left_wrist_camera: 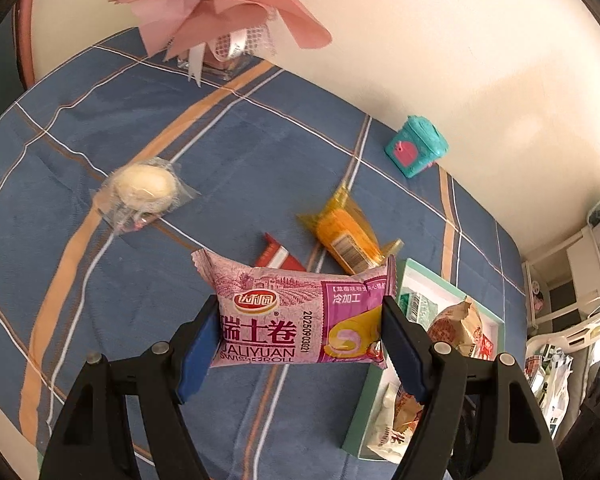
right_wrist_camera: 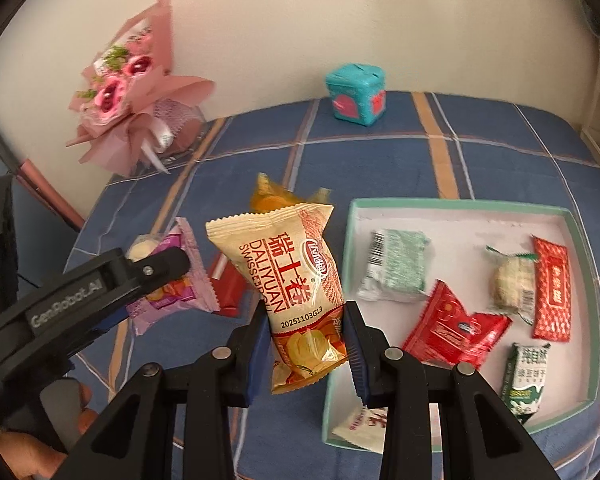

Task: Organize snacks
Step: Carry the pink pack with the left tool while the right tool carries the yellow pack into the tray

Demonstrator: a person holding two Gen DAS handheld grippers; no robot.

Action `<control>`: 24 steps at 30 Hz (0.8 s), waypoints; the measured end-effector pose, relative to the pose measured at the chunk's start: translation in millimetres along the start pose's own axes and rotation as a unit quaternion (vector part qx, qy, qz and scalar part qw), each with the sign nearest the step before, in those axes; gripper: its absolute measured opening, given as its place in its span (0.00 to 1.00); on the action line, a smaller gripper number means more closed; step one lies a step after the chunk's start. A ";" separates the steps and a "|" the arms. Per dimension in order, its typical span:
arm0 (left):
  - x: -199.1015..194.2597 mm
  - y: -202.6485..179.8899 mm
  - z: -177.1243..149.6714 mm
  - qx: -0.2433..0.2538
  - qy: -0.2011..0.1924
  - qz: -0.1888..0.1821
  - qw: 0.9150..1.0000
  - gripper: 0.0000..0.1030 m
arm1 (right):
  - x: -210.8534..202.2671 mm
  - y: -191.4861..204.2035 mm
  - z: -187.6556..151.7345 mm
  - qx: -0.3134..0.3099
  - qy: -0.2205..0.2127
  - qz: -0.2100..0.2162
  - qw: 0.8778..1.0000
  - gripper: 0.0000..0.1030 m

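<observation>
Pink Swiss-roll packet [left_wrist_camera: 300,316]: clamped crosswise between the fingers of the left gripper [left_wrist_camera: 302,344], raised above the blue plaid worktop [left_wrist_camera: 240,152]. Beige Swiss-roll packet [right_wrist_camera: 296,280]: pinched at its lower end by the closed right gripper [right_wrist_camera: 306,344], held upright just left of the teal tray [right_wrist_camera: 576,240], in which other snacks are laid.

Both views are lit evenly by soft, bright daylight. Only faint shadows are cast on the wall [left_wrist_camera: 460,40]. Strong fisheye bending and dark corners are seen at the edges. The yellow packet [left_wrist_camera: 346,236] is slightly blurred.
</observation>
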State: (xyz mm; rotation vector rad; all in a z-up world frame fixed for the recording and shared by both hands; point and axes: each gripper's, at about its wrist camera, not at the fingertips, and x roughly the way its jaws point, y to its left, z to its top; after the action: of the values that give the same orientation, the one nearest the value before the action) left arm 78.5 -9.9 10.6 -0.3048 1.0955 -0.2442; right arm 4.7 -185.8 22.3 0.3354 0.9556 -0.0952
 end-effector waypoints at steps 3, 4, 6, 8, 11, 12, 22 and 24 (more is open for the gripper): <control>5.3 -9.9 -4.7 0.008 0.007 0.000 1.000 0.75 | 1.1 -19.6 0.4 0.027 0.008 -0.002 1.000 0.37; 7.2 -14.3 -6.1 0.010 0.009 0.000 1.000 0.75 | 0.5 -27.1 0.8 0.036 0.010 -0.004 0.999 0.37; 11.1 -23.5 -8.9 0.016 0.013 -0.002 1.000 0.75 | -1.8 -39.6 1.8 0.049 0.010 -0.011 0.999 0.37; 14.6 -32.6 -11.9 0.023 0.018 -0.004 1.000 0.75 | -4.4 -50.2 2.2 0.057 0.010 -0.018 0.998 0.37; 20.7 -46.6 -17.3 0.037 0.026 -0.007 0.999 0.75 | -9.8 -71.7 2.9 0.078 0.009 -0.029 0.997 0.37; 22.9 -51.8 -19.5 0.043 0.029 -0.008 0.999 0.75 | -11.6 -80.4 2.8 0.088 0.009 -0.032 0.996 0.37; 46.6 -103.2 -44.6 0.115 0.048 0.006 0.992 0.75 | -27.7 -153.0 -0.5 0.167 0.004 -0.060 0.984 0.37; 53.2 -112.7 -49.8 0.131 0.050 0.011 0.990 0.75 | -29.3 -163.1 -2.1 0.178 0.004 -0.062 0.982 0.37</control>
State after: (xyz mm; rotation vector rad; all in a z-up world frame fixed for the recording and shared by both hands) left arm 52.2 -139.1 -14.2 -0.0466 1.1509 -0.3836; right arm -50.8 -341.1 6.1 0.6063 0.9672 -0.3827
